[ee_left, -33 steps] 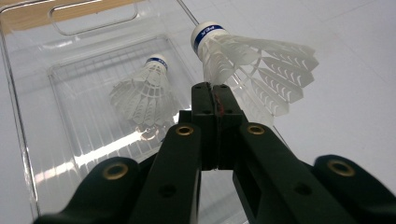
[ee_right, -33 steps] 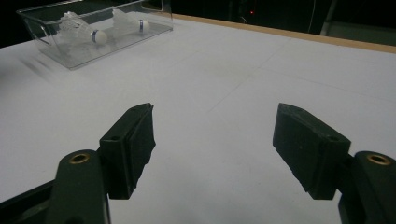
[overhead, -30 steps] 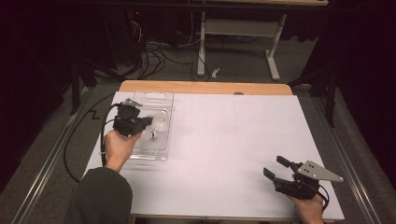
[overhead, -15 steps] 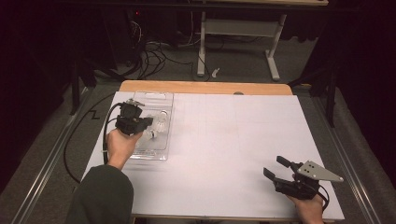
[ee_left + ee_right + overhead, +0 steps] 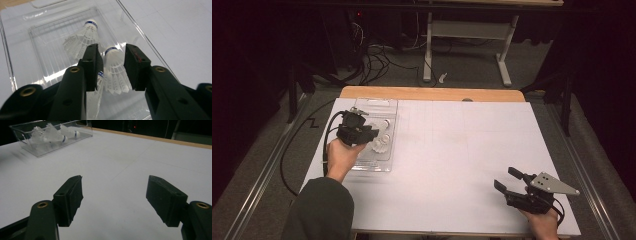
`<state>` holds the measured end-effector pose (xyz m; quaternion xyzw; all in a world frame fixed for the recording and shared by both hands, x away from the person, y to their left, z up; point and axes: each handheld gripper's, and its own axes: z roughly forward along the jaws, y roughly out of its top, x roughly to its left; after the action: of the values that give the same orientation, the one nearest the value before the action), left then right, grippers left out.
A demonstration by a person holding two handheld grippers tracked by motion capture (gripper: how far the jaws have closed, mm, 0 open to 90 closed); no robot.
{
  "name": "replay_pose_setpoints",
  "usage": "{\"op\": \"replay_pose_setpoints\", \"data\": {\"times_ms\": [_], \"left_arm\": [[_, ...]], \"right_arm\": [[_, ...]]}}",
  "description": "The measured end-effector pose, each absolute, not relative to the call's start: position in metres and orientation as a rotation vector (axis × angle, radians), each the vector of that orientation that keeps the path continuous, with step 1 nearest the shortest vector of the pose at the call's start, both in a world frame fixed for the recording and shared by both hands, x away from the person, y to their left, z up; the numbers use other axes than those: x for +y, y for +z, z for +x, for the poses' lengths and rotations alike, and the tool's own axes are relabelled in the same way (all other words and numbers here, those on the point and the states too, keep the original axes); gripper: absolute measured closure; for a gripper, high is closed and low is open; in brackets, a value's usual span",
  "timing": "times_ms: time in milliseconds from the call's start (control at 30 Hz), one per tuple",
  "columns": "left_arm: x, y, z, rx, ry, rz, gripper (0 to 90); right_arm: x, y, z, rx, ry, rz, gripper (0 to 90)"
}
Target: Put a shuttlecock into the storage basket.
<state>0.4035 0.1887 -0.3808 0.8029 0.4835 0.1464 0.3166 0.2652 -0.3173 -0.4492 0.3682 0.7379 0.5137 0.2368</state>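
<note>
Desk: white, your right tongs (image 5: 508, 181) idle, apart.
Left tongs (image 5: 111, 67): apart, straddling a shuttlecock (image 5: 115, 71).
Risk: squeezing crushes feathers.

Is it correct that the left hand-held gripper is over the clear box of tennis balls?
Not quite: the clear box holds shuttlecocks, not tennis balls. The left gripper view shows them under the left hand-held gripper.
</note>
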Motion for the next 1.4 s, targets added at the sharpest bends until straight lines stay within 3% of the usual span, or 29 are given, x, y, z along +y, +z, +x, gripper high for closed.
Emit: {"op": "replay_pose_setpoints", "data": {"times_ms": [500, 967, 1400], "left_arm": [[0.187, -0.378, 0.401, 1.268, 0.366, 2.056, 50.0], [0.194, -0.374, 0.391, 1.300, 0.439, 2.003, 40.9], [0.196, -0.373, 0.383, 1.276, 0.441, 1.983, 40.7]], "right_arm": [[-0.317, -0.449, 0.265, 2.023, 1.408, 1.009, 29.9], [-0.318, -0.449, 0.265, 2.022, 1.406, 1.010, 29.9], [-0.318, -0.449, 0.265, 2.019, 1.400, 1.012, 30.2]]}}
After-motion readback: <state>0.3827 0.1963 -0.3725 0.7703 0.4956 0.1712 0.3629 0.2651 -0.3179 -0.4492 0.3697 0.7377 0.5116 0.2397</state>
